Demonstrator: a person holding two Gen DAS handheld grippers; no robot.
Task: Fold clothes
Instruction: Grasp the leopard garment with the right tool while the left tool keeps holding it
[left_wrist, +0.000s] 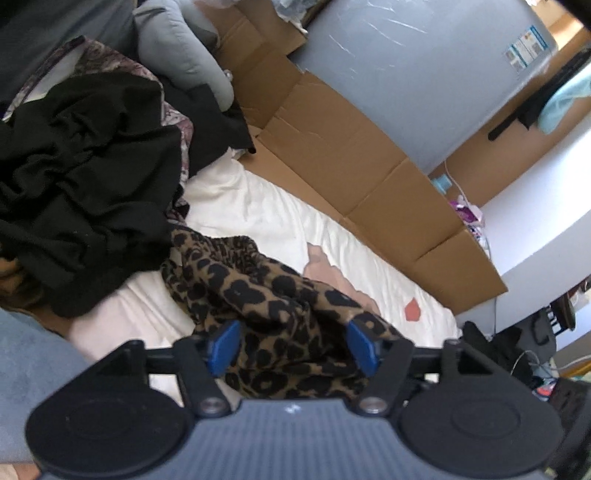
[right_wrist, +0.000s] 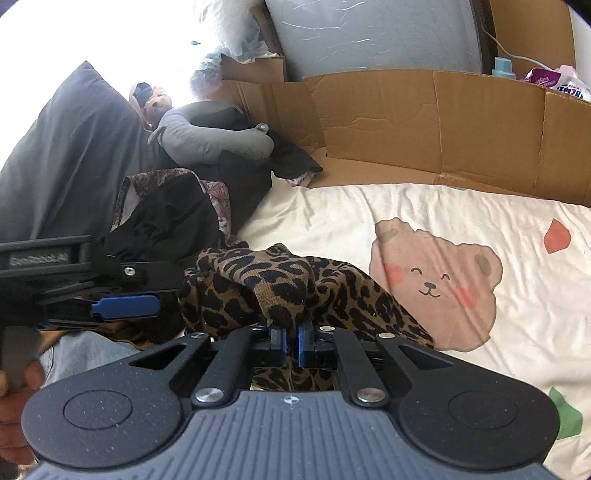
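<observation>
A leopard-print garment (left_wrist: 258, 291) lies bunched on the white bed sheet (left_wrist: 266, 210). My left gripper (left_wrist: 293, 341) is open, its blue pads spread wide with the leopard cloth between and under them. In the right wrist view the same leopard-print garment (right_wrist: 258, 291) rises in a crumpled fold, and my right gripper (right_wrist: 291, 341) is shut on a pinch of it. The left gripper (right_wrist: 125, 306) shows from the side at the left, close to the cloth's left end. A heap of black clothes (left_wrist: 81, 177) lies to the left.
Flattened cardboard (left_wrist: 351, 155) lines the far side of the bed. A grey neck pillow (right_wrist: 210, 136) and a dark pillow (right_wrist: 74, 147) sit at the head end. The sheet carries a bear print (right_wrist: 436, 284). A person's hand (right_wrist: 14, 384) holds the left gripper.
</observation>
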